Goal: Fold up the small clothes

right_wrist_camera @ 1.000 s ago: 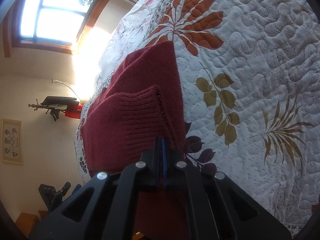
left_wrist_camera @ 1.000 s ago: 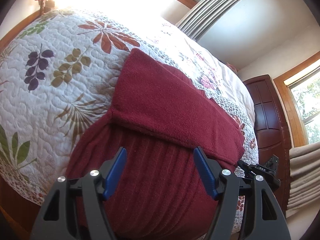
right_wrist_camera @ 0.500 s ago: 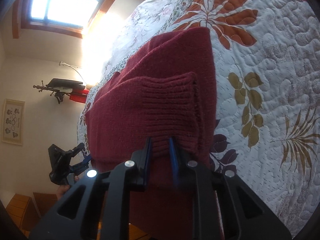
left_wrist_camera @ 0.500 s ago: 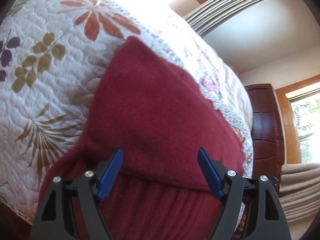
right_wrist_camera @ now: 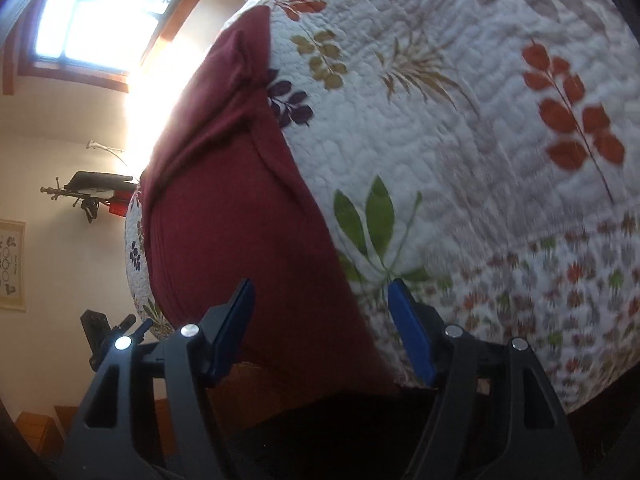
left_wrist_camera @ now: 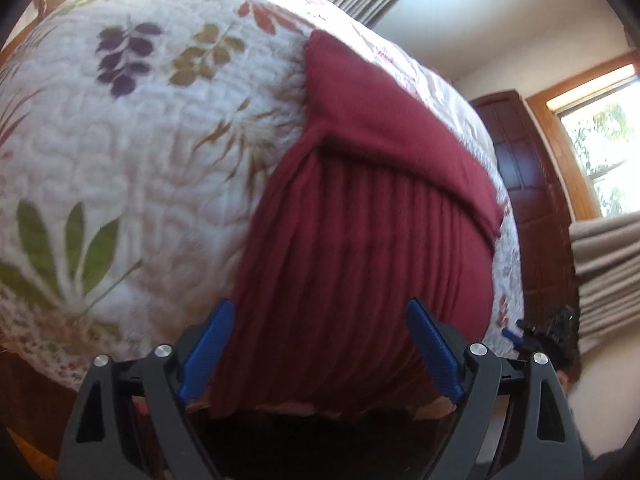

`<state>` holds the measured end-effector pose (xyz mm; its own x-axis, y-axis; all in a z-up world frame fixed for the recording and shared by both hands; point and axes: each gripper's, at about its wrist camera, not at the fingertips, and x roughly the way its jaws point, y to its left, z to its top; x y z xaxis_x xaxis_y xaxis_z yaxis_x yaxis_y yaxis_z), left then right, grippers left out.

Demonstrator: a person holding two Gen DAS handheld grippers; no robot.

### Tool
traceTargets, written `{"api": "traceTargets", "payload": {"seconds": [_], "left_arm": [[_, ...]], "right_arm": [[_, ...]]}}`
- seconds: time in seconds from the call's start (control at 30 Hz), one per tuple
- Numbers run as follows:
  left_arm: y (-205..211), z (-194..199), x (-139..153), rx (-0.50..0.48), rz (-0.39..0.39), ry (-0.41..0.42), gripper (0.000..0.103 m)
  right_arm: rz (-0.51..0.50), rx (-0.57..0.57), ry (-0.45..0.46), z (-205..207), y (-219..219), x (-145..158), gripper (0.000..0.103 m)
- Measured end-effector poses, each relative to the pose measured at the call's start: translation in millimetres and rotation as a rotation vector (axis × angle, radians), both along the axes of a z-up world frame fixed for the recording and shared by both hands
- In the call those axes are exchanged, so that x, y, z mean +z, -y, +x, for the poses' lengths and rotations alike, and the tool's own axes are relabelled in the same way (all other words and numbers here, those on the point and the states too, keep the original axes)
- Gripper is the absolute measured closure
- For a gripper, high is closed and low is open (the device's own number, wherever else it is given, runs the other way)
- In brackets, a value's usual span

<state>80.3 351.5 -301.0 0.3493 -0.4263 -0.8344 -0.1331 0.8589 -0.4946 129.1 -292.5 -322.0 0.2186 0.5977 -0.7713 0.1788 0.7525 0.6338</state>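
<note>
Hovering spread wide, left tongs (left_wrist_camera: 320, 338) and right tongs (right_wrist_camera: 322, 320) hold nothing above the red sweater (left_wrist_camera: 360, 248).

Left tool (left_wrist_camera: 320, 340) open over folded red sweater (left_wrist_camera: 360, 240) on quilt (left_wrist_camera: 120, 140).

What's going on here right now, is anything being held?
A person is folding a dark red sweater on a bed covered by a leaf-print quilt. One flap of the sweater is already folded over across its far end. Both tongs are open and hold nothing: the left tongs hang over the sweater's near part, and the right tongs straddle its near right edge, where it meets the quilt.
</note>
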Motion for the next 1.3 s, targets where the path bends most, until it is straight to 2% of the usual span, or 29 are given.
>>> {"api": "traceTargets", "payload": {"seconds": [0.07,0.13,0.27,0.47,0.57,0.6,0.63,0.67,0.7,0.73,0.9,1.03,1.17,1.23,1.3], "left_arm": [[-9,-29,-31,-0.043,0.028,-0.024,0.015],[-9,-48,-63,-0.093,0.022,-0.042,0.015],[10,-57,-111,-0.197,0.021,-0.042,0.015],[33,-44,-143,-0.314,-0.075,-0.002,0.015],[35,-40,-164,-0.352,-0.157,-0.043,0.019],[33,-40,-169,-0.358,-0.174,-0.064,0.024],[31,-40,-174,-0.357,-0.195,-0.086,0.041],[27,-40,-177,-0.350,-0.216,-0.106,0.068],[23,-42,-178,-0.337,-0.228,-0.121,0.082],[18,-43,-176,-0.317,-0.251,-0.128,0.095],[3,-58,-144,-0.265,-0.429,-0.116,0.096],[1,-73,-90,-0.263,-0.576,-0.067,0.097],[-1,-80,-38,-0.202,-0.737,-0.014,0.097],[-2,-85,-21,-0.164,-0.804,0.009,0.097],[13,-85,-9,-0.126,-0.861,0.021,0.097]], "right_arm": [[-0.004,-0.042,-0.049,-28,-4,-14,0.034],[0.004,-0.083,-0.084,-50,-10,-23,0.034],[0.000,-0.115,-0.118,-85,-24,-25,0.034],[-0.065,-0.103,-0.113,-122,-35,-3,0.034],[-0.087,-0.114,-0.111,-137,-36,2,0.034],[-0.089,-0.117,-0.112,-140,-37,3,0.034],[-0.090,-0.120,-0.110,-144,-38,4,0.034],[-0.090,-0.123,-0.107,-148,-38,4,0.034],[-0.086,-0.131,-0.105,-151,-37,3,0.034],[-0.077,-0.141,-0.106,-154,-38,1,0.034],[-0.014,-0.183,-0.111,-161,-40,-16,0.034],[0.078,-0.251,-0.121,-171,-39,-39,0.031],[0.205,-0.349,-0.153,-185,-33,-73,0.024],[0.286,-0.403,-0.163,-195,-32,-90,0.020],[0.381,-0.469,-0.170,-208,-31,-107,0.015]]}}
